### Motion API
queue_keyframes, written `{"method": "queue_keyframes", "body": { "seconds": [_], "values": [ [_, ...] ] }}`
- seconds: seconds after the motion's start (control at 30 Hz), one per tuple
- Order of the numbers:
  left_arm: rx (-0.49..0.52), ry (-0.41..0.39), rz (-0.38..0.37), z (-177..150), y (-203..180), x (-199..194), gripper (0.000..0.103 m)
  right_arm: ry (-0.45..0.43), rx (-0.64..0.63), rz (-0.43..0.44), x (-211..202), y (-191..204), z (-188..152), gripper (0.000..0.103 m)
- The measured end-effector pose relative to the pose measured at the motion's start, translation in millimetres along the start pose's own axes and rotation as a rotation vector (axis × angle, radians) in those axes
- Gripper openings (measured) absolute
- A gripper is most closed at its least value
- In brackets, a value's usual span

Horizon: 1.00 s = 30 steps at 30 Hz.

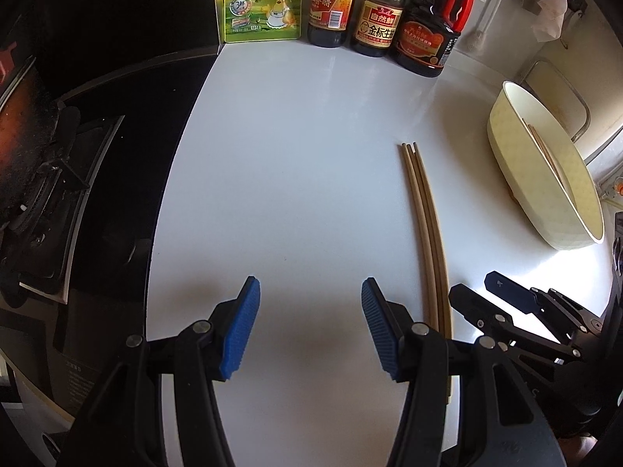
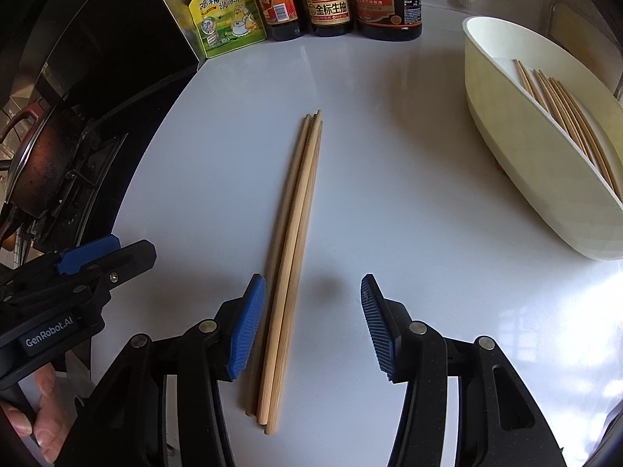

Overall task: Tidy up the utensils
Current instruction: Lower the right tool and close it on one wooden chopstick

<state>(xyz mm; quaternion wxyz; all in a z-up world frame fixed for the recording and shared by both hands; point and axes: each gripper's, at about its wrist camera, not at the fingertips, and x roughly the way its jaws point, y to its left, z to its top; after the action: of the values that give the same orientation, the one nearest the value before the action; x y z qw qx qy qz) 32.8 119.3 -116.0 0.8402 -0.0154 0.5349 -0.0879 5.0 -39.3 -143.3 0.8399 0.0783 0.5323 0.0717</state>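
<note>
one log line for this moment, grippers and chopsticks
left gripper open, empty | right gripper open | chopsticks loose on counter | tray holds others

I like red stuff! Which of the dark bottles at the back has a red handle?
The big dark jug at the right end of the row, nearest the cream tray. It has a red handle; the two slimmer bottles beside it have none.

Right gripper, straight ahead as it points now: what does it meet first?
Likely the white countertop. The right gripper stands open, and the loose chopsticks lie just inside its left finger, so it might clip them; depth unclear.
</note>
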Motion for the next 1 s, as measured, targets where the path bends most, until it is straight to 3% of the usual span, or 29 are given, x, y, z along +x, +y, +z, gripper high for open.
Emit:
{"method": "queue_keyframes", "body": {
  "seconds": [0.53,1.0],
  "values": [
    [0.009,0.011,-0.026,4,-10,9,0.054,0.018,0.019,-0.055,3,-19,-1,0.049],
    [0.011,0.020,-0.029,10,-11,14,0.054,0.015,-0.059,-0.085,10,-4,3,0.049]
  ]
}}
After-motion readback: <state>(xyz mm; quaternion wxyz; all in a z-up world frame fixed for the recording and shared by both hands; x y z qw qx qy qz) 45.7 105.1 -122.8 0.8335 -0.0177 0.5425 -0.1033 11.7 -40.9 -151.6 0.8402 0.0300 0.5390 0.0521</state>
